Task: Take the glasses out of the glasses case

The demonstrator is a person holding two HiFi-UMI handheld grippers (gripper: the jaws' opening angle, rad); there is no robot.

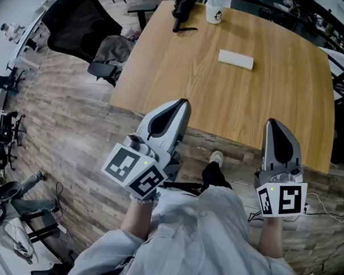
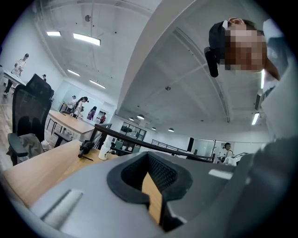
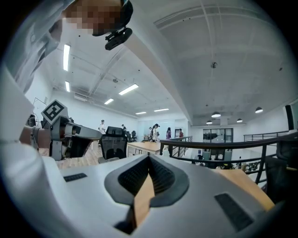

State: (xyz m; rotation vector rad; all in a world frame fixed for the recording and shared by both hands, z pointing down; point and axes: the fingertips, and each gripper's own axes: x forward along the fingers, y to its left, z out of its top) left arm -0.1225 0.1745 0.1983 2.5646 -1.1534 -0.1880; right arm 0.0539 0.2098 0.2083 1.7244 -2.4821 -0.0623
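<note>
A white oblong glasses case (image 1: 236, 59) lies shut on the far half of the wooden table (image 1: 230, 102), with nothing near it. My left gripper (image 1: 183, 104) is held level over the table's near edge, well short of the case, with its jaws together and nothing between them. My right gripper (image 1: 273, 123) hangs level at the near edge further right, jaws also together and empty. In the left gripper view the left gripper (image 2: 149, 156) points along the tabletop. In the right gripper view the right gripper (image 3: 149, 159) shows closed tips. No glasses are visible.
A white cup (image 1: 214, 10) and a black device (image 1: 182, 10) stand at the table's far edge. A black office chair (image 1: 80, 24) with a grey cloth sits left of the table. Several people stand at other desks (image 3: 146, 147) far back.
</note>
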